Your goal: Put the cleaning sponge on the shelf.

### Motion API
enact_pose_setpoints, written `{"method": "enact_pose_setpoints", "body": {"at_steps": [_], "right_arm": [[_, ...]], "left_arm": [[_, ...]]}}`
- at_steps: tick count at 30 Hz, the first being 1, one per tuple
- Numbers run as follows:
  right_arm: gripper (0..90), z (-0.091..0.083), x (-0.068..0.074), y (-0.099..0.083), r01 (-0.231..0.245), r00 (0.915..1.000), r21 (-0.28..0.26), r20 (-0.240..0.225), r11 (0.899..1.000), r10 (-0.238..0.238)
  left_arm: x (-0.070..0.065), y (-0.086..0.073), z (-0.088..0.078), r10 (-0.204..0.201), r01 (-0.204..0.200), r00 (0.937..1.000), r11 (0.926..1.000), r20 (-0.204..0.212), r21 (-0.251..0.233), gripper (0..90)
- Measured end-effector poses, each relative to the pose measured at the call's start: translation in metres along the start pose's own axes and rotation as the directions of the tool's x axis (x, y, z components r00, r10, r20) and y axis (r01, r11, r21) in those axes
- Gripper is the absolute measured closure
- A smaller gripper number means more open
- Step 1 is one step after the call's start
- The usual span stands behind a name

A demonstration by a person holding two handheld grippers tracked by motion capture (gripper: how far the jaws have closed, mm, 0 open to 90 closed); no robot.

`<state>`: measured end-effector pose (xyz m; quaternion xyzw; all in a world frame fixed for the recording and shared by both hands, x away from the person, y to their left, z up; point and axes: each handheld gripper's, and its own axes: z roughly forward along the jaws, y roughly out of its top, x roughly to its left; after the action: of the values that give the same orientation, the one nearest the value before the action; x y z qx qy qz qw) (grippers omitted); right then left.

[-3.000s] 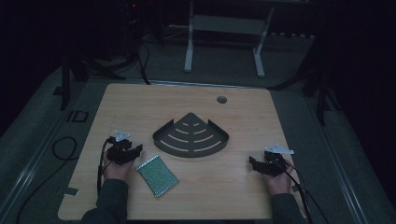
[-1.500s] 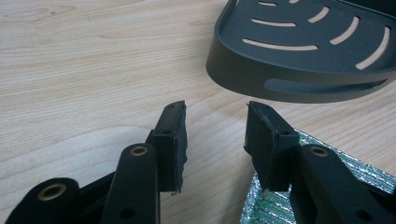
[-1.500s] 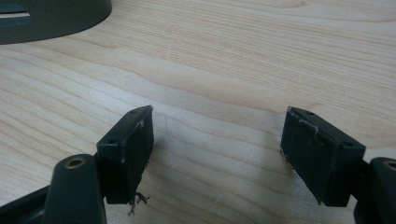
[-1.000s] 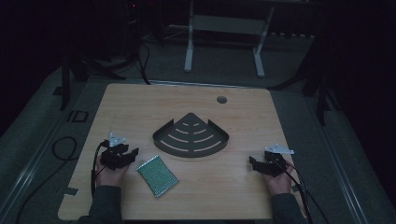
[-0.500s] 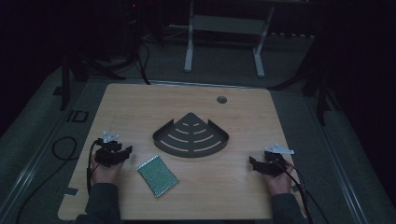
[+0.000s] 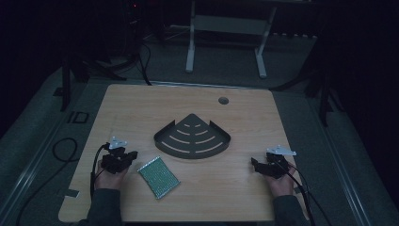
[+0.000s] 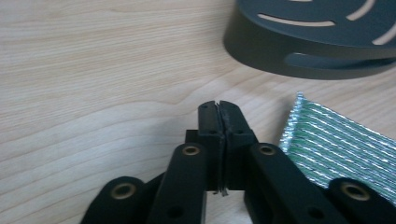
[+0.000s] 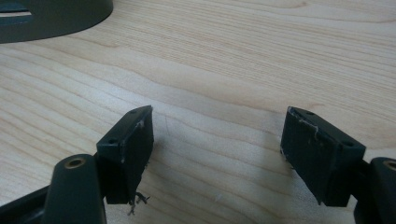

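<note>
- Left gripper (image 6: 126, 157), jaws pressed together on nothing, has drawn back leftward from the foil pouch (image 6: 159, 176) over the last seconds.
- Pouch lies free on the tabletop (image 6: 141, 113), just beside it, near the dark corner tray (image 6: 192, 137).
- Right gripper (image 8: 217, 154) rests wide apart, unmoved; likely a release or reset.

Dim room, light wooden table (image 6: 141, 108), grey floor (image 6: 42, 141), white stand legs (image 6: 226, 42) behind, dark surroundings

Wooden table (image 6: 141, 108), round grommet hole (image 6: 223, 100) near far edge. Dark slotted corner shelf (image 6: 193, 138) at centre. Green-silver foil pouch (image 6: 158, 176) lying flat nearby, apart from shelf.
</note>
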<state>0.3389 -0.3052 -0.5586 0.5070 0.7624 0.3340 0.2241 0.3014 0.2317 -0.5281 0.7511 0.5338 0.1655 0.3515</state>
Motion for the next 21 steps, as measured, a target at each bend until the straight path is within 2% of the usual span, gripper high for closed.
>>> {"method": "enact_pose_setpoints", "body": {"at_steps": [13,16,21], "right_arm": [[25.0,0.0,0.0,0.0,0.001,1.0,0.001,0.0,1.0,-0.001],[25.0,0.0,0.0,0.0,0.001,1.0,0.001,0.0,1.0,-0.001],[25.0,0.0,0.0,0.0,0.001,1.0,0.001,0.0,1.0,-0.001]], "left_arm": [[-0.018,-0.004,-0.008,0.046,-0.046,0.9982,0.9989,0.038,0.01,89.6],[-0.027,-0.006,-0.01,0.073,-0.074,0.996,0.9971,0.052,0.017,89.7],[-0.037,-0.009,-0.011,0.092,-0.094,0.9935,0.995,0.067,0.034,89.7]]}}
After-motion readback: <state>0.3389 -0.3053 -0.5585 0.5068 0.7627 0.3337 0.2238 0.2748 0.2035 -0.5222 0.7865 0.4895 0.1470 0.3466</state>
